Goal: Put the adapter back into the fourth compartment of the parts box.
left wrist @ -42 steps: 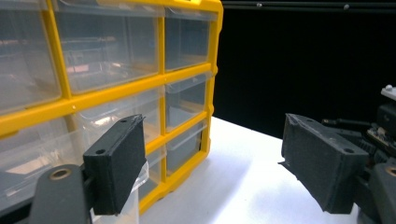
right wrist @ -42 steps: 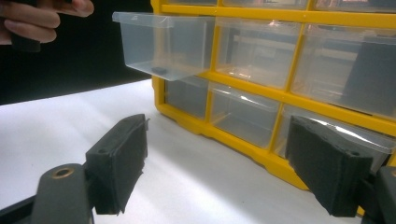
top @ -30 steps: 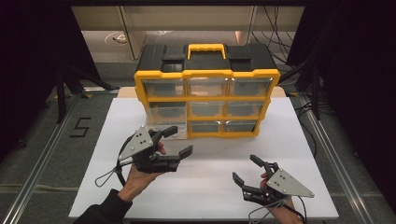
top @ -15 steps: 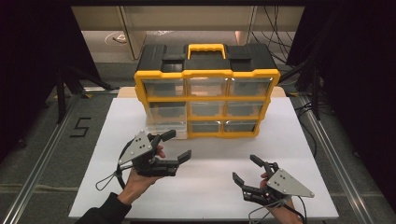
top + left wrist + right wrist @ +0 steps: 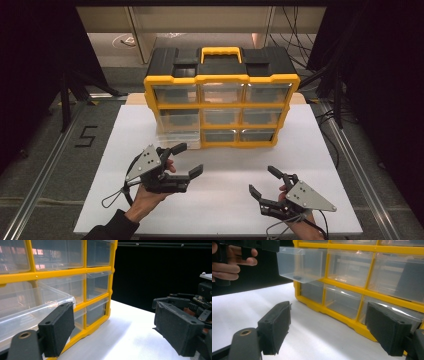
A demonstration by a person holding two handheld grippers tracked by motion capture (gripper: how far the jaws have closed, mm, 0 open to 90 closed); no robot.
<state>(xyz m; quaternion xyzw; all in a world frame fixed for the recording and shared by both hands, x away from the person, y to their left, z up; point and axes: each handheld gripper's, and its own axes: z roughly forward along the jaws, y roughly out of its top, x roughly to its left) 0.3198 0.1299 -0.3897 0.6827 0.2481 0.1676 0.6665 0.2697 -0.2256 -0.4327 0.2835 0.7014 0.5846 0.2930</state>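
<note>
A: Two grippers, one cabinet. Start with the cabinet.

B: Item one: drawer cabinet [image 5: 221, 95], yellow frame, black top, yellow carry handle [image 5: 221, 52]; nine clear drawers in three rows of three. It stands at the far middle of the white bench [image 5: 215, 200].

A: Any drawer out of place?

B: One. The clear drawer [image 5: 176, 136] in the cabinet's left column is pulled out toward the person. In the right gripper view that drawer [image 5: 302, 263] juts from the frame with a small dark thing [image 5: 297, 277] on its floor; what it is I cannot tell.

A: Item two?

B: Left gripper [image 5: 187, 159], held in a hand [image 5: 145, 200] in front of the cabinet, below its left column. Fingers spread wide, nothing between them. From above, the farther finger [image 5: 177, 148] lies close by the front of the pulled-out drawer; contact cannot be told. In the left gripper view its own near finger [image 5: 57, 328] sits just before the drawer's clear front wall [image 5: 35, 305], the other finger [image 5: 178, 330] well off to the cabinet's open side.

A: Item three?

B: Right gripper [image 5: 263, 182], in front of the cabinet's right column and well apart from it, low over the bench. Fingers wide apart, empty, touching nothing. In its own view one finger [image 5: 274, 327] and the other [image 5: 387, 327] frame the cabinet's lower drawers.

A: Anything off the bench?

B: A "5" marking [image 5: 86, 136] on the floor, left of the cabinet, and cables [image 5: 300, 45] behind it.
</note>
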